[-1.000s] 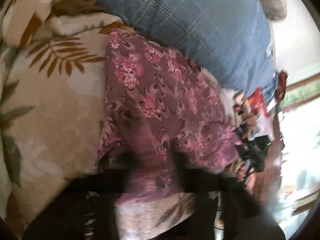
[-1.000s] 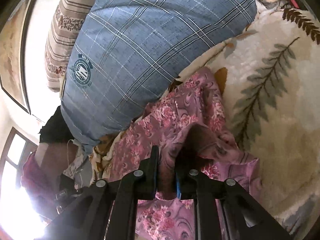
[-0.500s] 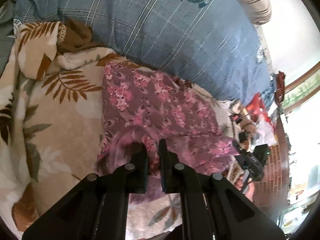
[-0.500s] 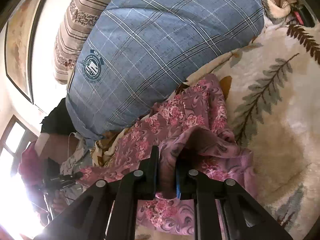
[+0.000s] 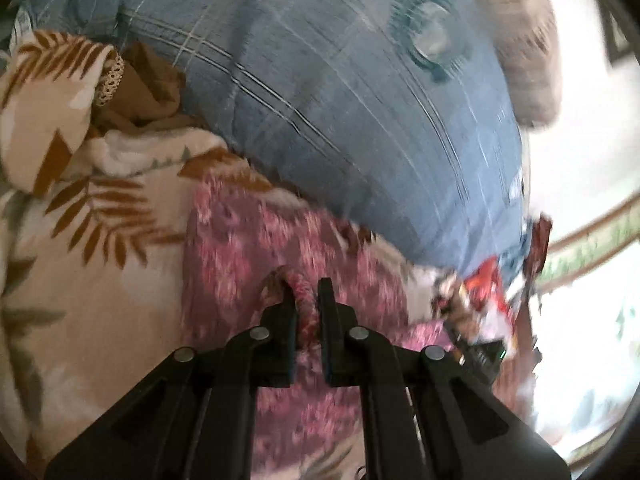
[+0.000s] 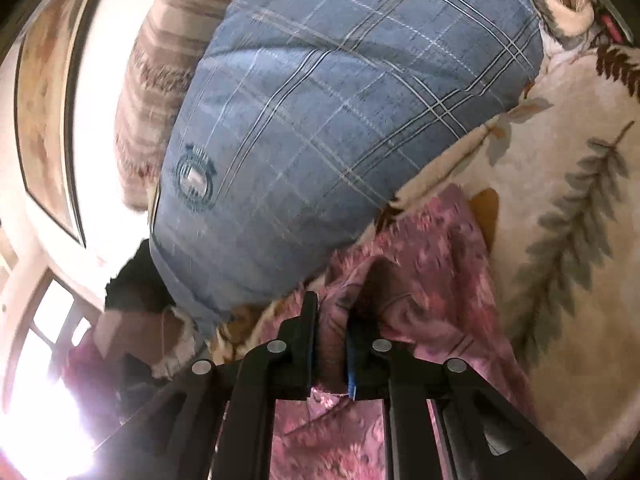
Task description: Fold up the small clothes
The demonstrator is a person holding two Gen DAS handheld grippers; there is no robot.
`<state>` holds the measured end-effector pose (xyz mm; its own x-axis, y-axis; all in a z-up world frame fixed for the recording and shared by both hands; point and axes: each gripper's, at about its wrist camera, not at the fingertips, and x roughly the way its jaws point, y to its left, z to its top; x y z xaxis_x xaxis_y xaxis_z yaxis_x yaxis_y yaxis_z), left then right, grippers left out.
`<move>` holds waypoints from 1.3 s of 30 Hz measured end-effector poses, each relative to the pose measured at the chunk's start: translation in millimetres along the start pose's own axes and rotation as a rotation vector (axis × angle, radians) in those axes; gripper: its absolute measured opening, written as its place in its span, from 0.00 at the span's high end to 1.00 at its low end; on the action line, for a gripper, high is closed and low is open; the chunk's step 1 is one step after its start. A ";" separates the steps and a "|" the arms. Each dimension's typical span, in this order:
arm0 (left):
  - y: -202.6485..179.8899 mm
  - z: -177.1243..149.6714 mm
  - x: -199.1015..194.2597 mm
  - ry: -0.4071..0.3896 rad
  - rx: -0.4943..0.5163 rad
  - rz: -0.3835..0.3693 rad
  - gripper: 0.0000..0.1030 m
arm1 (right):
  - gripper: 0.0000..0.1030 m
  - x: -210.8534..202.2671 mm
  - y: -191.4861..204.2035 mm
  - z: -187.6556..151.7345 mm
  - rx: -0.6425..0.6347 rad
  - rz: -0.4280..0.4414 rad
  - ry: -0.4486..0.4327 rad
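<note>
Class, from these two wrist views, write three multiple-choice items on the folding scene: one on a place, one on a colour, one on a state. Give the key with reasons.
1. What does the floral garment lie on?
A. a wooden floor
B. a leaf-print blanket
C. a glass table

2. What colour is the big plaid pillow behind the garment?
A. blue
B. yellow
C. black

3. What are the left tongs and right tongs doing?
A. both hang open
B. only the left pinches cloth
C. both pinch the garment

Key: 1 B, leaf-print fabric shows around the garment; 2 A, blue in both views; 3 C, cloth is bunched between each pair of fingers.
</note>
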<state>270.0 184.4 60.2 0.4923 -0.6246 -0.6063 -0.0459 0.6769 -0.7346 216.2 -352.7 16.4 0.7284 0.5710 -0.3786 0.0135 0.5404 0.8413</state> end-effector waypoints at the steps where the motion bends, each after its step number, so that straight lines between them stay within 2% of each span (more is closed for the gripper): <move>1: 5.8 9.1 7.7 -0.010 -0.029 -0.007 0.94 | 0.90 5.7 -2.9 4.7 0.018 -0.002 -0.002; 6: 39.4 46.1 48.2 -0.036 -0.161 0.013 0.94 | 0.90 41.0 -23.1 27.3 0.095 -0.055 -0.015; 8: 54.4 55.8 67.2 -0.017 -0.215 0.048 0.94 | 0.89 55.1 -35.2 34.5 0.145 -0.088 -0.003; 9: 60.8 58.9 75.1 -0.002 -0.237 0.059 0.94 | 0.86 62.9 -44.1 37.3 0.191 -0.097 0.020; 12: 76.0 66.7 90.6 0.021 -0.315 0.071 0.93 | 0.85 72.2 -57.5 44.9 0.267 -0.086 0.043; 14: 80.6 72.2 89.0 0.003 -0.363 0.016 0.91 | 0.78 68.9 -61.8 53.4 0.307 -0.073 0.002; 16: 80.1 75.7 80.9 -0.023 -0.381 -0.022 0.81 | 0.60 58.6 -67.6 61.6 0.350 -0.065 -0.081; 18: 75.8 77.8 68.5 -0.061 -0.352 -0.012 0.58 | 0.55 45.7 -73.0 69.0 0.381 -0.079 -0.151; 19: 73.3 78.6 61.6 -0.073 -0.329 -0.008 0.55 | 0.55 41.3 -73.6 72.0 0.376 -0.087 -0.159; 22: 71.1 76.7 48.4 -0.077 -0.274 0.011 0.51 | 0.55 33.0 -64.1 74.8 0.262 -0.151 -0.119; 26: 69.5 57.9 59.1 0.019 -0.178 0.070 0.50 | 0.55 37.6 -51.5 67.0 0.112 -0.264 -0.043; 30: 68.8 39.0 86.7 0.116 -0.137 0.106 0.50 | 0.55 56.2 -48.6 59.9 0.077 -0.315 0.009; 32: 66.1 33.6 98.3 0.133 -0.130 0.130 0.50 | 0.53 67.5 -47.0 59.4 0.069 -0.337 0.022; 34: 60.8 31.9 97.7 0.112 -0.110 0.156 0.50 | 0.52 81.5 -45.8 59.6 0.054 -0.369 0.044; 35: 57.4 31.8 94.4 0.094 -0.096 0.168 0.50 | 0.53 87.2 -43.5 59.1 0.037 -0.376 0.057; 36: 54.4 31.3 91.8 0.084 -0.082 0.175 0.54 | 0.66 94.6 -39.0 59.1 -0.002 -0.392 0.085; 37: 52.7 31.4 90.2 0.070 -0.069 0.188 0.59 | 0.96 101.0 -31.9 59.7 -0.063 -0.412 0.112; 38: 53.3 31.7 89.1 0.060 -0.055 0.214 0.71 | 0.95 101.6 -25.0 60.6 -0.109 -0.433 0.102; 39: 55.8 32.7 90.1 0.057 -0.052 0.242 0.77 | 0.95 96.5 -19.0 61.6 -0.140 -0.434 0.060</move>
<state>340.1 178.6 -25.5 0.4122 -0.4686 -0.7813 -0.2019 0.7893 -0.5799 328.4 -345.9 -12.4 0.6345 0.3060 -0.7098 0.2131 0.8134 0.5412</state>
